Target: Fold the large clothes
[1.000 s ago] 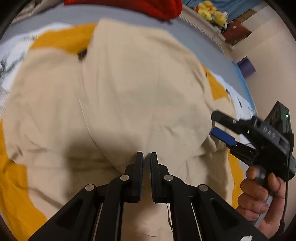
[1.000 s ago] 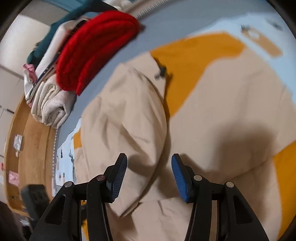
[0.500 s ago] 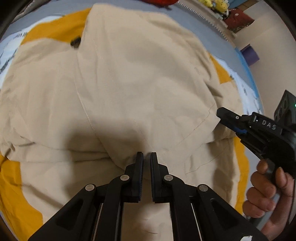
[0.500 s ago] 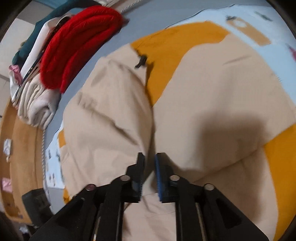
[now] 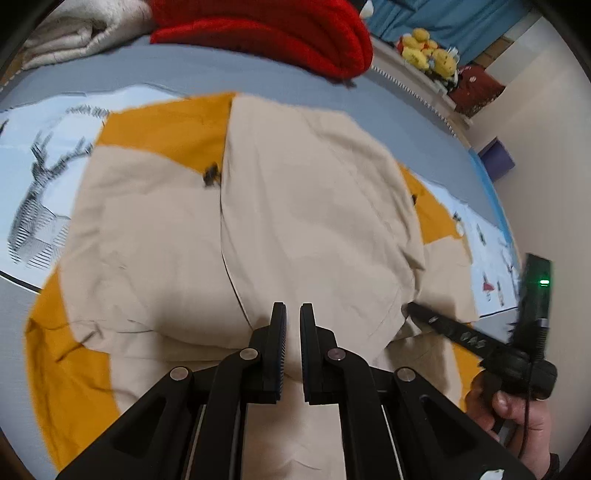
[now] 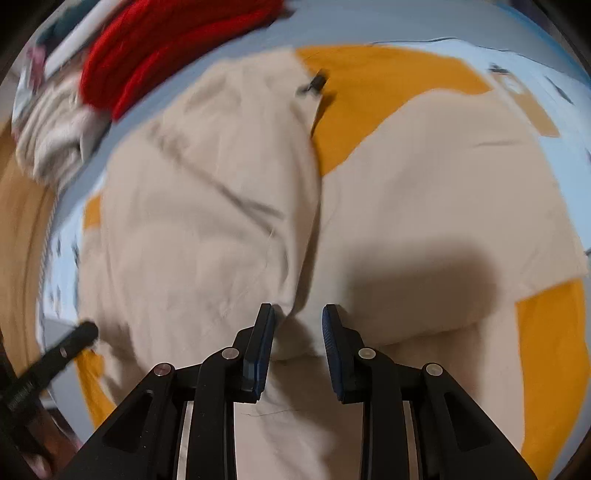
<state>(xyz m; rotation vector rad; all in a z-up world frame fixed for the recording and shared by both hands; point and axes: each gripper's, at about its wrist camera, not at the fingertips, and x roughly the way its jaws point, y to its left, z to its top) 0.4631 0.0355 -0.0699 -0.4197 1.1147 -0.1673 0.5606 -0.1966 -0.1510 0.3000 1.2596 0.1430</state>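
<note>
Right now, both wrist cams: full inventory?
beige garment: 1, beige with orange panels, spread on the bed, partly folded
printed sheet: 1, white with grey stag print, under the garment
grey bedcover: 1, grey, beneath everything
red knit: 1, red, far edge of bed
cream folded textile: 1, cream, left of the red knit
yellow plush toys: a few, yellow, on the far ledge
left gripper: 1, black, fingers shut over the garment
right gripper: 1, black, fingers opening around a garment fold
hand: 1, holding the right gripper

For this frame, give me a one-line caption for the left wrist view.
Left tongs shut above beige-and-mustard garment spread on bed; right tongs at its edge.
</note>
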